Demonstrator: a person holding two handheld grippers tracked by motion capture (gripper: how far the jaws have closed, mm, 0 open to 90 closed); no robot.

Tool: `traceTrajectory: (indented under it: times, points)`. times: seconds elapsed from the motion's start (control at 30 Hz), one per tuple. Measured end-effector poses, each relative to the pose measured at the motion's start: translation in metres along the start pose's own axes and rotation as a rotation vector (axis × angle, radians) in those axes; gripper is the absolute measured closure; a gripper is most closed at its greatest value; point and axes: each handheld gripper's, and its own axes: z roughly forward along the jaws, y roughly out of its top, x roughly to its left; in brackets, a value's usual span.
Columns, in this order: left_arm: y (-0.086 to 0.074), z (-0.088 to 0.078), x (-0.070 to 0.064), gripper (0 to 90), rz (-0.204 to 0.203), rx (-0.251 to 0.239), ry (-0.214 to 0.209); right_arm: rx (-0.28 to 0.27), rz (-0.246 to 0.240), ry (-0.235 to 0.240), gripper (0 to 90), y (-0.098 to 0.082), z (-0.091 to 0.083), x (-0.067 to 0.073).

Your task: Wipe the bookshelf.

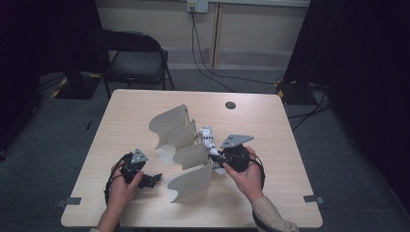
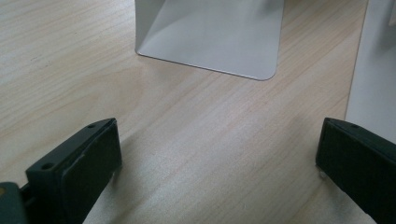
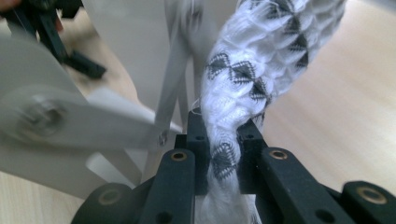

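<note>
A white knitted cloth with black triangles (image 1: 209, 140) lies rolled up beside a white rack of curved plates (image 1: 180, 145) in the middle of the table. My right gripper (image 1: 218, 159) is shut on the near end of this cloth (image 3: 243, 93), which runs up and away between the two black fingers (image 3: 198, 140). The rack's plates (image 3: 116, 70) stand close on the left in the right gripper view. My left gripper (image 1: 152, 180) rests on the table left of the rack, jaws wide open, with bare wood between its pads (image 2: 91, 161) and a rack plate's foot (image 2: 210, 42) ahead.
The wooden table (image 1: 130, 111) has a small dark hole (image 1: 230, 105) near its far edge. A black folding chair (image 1: 135, 60) stands behind the table. Cables (image 1: 203, 63) trail across the grey floor from a wall socket.
</note>
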Motion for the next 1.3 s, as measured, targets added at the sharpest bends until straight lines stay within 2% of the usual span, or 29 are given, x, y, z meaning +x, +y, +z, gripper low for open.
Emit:
traceTrajectory:
  times: [0.17,0.3,0.4,0.5,0.57,0.6,0.73,0.83,0.9,1.03,1.07,1.17,1.3]
  points:
    - [0.0,0.0,0.0,0.0,0.001,0.0,0.0,0.06,0.009,0.029,80.3,-0.022,0.021,0.0]
    - [0.0,0.0,0.0,0.0,-0.001,-0.002,-0.002,0.129,-0.001,0.024,79.8,-0.036,0.034,0.001]
    - [0.0,0.0,0.0,0.0,0.0,-0.002,-0.002,0.147,-0.002,0.022,78.3,-0.044,0.04,0.002]
    - [0.0,0.0,0.0,0.0,0.0,-0.002,-0.002,0.14,0.007,0.024,71.9,-0.049,0.041,0.002]
    - [0.0,0.0,0.0,0.0,0.0,-0.002,-0.002,0.141,-0.003,0.003,61.4,-0.048,0.038,0.001]
    - [0.0,0.0,0.0,0.0,0.001,-0.002,-0.002,0.134,-0.002,-0.011,58.9,-0.046,0.035,0.0]
    - [0.0,0.0,-0.001,0.0,-0.001,-0.004,-0.003,0.082,0.013,-0.043,50.6,-0.034,0.023,-0.001]
    - [0.0,0.0,0.0,0.0,0.002,-0.002,-0.003,0.068,0.018,-0.058,48.0,-0.029,0.023,-0.001]
    - [0.0,0.0,0.0,0.0,0.003,-0.003,-0.002,0.069,0.016,-0.069,48.3,-0.027,0.027,-0.001]
    - [0.0,0.0,0.0,0.0,0.004,-0.001,-0.003,0.118,0.008,-0.081,49.6,-0.035,0.04,-0.003]
    - [0.0,0.0,0.0,0.0,0.004,-0.003,-0.003,0.125,0.003,-0.088,52.4,-0.037,0.043,-0.003]
    - [0.0,0.0,0.0,0.0,0.007,-0.001,-0.003,0.137,0.006,-0.082,71.2,-0.045,0.045,-0.004]
    - [0.0,0.0,0.0,0.0,0.007,-0.001,-0.003,0.122,0.013,-0.099,76.5,-0.045,0.034,-0.007]
